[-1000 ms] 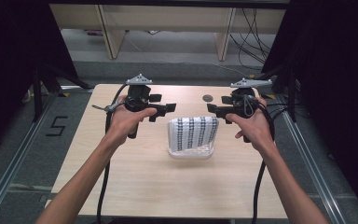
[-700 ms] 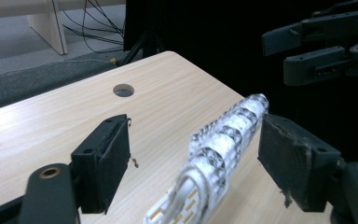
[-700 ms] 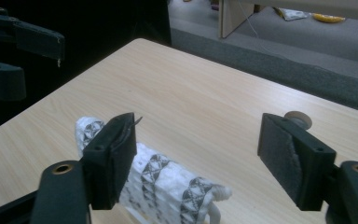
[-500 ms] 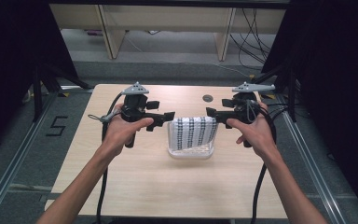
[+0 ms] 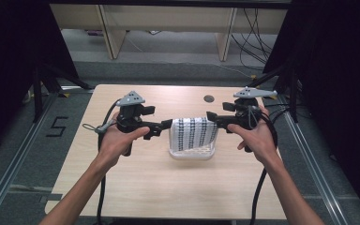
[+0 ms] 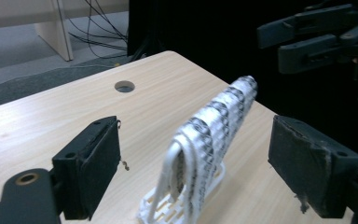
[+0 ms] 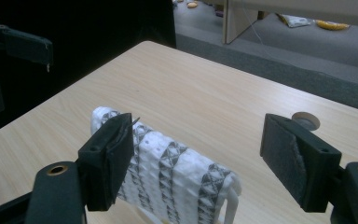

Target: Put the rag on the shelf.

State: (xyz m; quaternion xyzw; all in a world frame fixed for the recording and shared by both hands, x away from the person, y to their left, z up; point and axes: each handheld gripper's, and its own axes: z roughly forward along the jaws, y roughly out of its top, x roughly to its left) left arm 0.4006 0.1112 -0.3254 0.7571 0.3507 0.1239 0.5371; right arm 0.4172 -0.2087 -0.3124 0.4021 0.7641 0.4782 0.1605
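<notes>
Now: cloth (image 5: 193,133) soft, light, draped on rack (image 5: 192,153); pinch its end folds. Your left gripper (image 5: 167,125) just opening wide, empty; right gripper (image 5: 211,116) wide, empty.

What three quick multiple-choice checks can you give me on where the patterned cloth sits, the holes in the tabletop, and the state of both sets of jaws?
1. Where is the patterned cloth?
A. Draped over a white rack between the two grippers
B. Flat at the table's near edge
C. On the floor

2. How many round holes show in the table?
A. None
B. One
C. Three

3. How do the jaws of the left gripper and right gripper stand?
A. Both clamped on the cloth
B. One clamped, one apart
C. Both apart, pressing nothing

Answers: 1 A, the cloth hangs over the rack mid-table; 2 B, a single hole lies at the far edge; 3 C, each gripper view shows a clear gap beside the cloth.
</notes>
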